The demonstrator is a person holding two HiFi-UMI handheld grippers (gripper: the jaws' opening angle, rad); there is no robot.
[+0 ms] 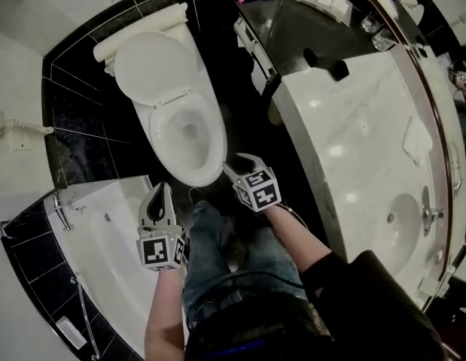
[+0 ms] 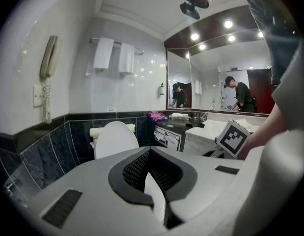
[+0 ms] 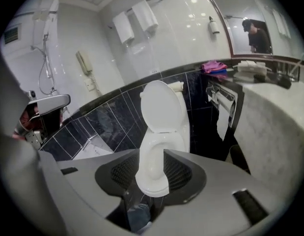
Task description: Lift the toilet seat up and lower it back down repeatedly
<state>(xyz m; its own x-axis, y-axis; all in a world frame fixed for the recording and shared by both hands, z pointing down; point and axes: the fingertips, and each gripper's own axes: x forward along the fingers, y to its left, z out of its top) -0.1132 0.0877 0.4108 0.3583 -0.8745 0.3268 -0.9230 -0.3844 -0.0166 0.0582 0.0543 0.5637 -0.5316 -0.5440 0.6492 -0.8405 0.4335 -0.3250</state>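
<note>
- The toilet seat (image 1: 189, 177) lies down on the bowl; the lid (image 1: 151, 65) stands upright.
- The right gripper (image 1: 236, 162) is near its front edge with jaws spread and empty; the left gripper (image 1: 162, 189) has its jaws pressed together.
- Another lift seems due.

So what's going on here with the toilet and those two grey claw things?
A person faces the toilet, a hand-held gripper in each hand. The lid stands raised. The right gripper, jaws apart, is empty near the toilet's front; the left gripper, jaws together, is empty too. Neither touches the toilet.
</note>
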